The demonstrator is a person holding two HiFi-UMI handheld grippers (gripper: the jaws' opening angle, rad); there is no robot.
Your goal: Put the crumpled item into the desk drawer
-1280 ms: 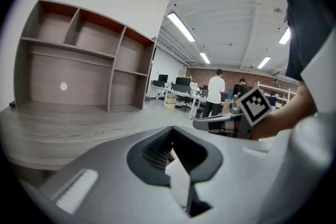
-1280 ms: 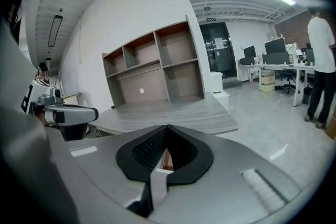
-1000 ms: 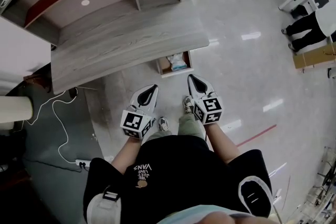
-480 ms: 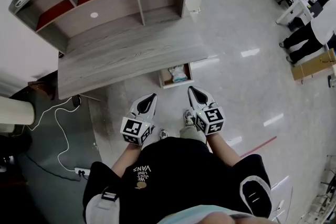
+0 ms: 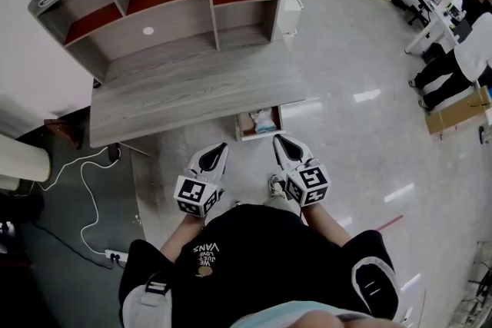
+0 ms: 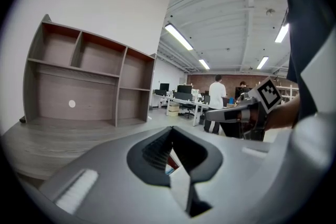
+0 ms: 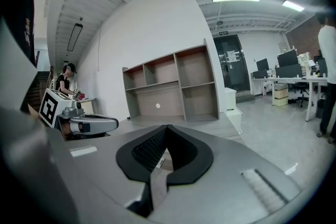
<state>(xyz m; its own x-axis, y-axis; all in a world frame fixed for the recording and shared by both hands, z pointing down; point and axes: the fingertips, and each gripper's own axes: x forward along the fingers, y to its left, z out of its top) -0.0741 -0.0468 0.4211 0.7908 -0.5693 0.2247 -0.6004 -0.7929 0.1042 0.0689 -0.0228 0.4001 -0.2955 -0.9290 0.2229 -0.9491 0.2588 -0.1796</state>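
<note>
Two grippers are held side by side in front of the desk point(image 5: 192, 88), both pointing toward it. The left gripper point(image 5: 220, 148) has its jaws closed together, and nothing is between them. The right gripper point(image 5: 279, 140) is clenched in the same way and is also empty. Each one has a smooth grey-white shell that narrows to a point. A black ribbed lining goes around the inner opening, and a white cube with black square markers sits at the back.

Just ahead of the jaw tips, under the front edge of the desk, the drawer point(image 5: 258, 137) stands pulled out. It is a small shallow box with pale walls and a brownish bottom. The crumpled item point(image 5: 264, 119) lies inside it, toward its right side. It is a wrinkled lump of pale, whitish-blue colour, and I cannot tell its material.

The desk top is a long board of grey wood grain with a slightly curved front edge. At the back of the desk stands a shelf unit point(image 5: 177, 4) of the same grey wood, with open square compartments and red-brown shelf boards.

To the right of the desk, the floor point(image 5: 346, 127) is light, glossy and reflects the lamps. To the left of the desk, a thin white cable point(image 5: 84, 188) runs in loops over a dark surface.
</note>
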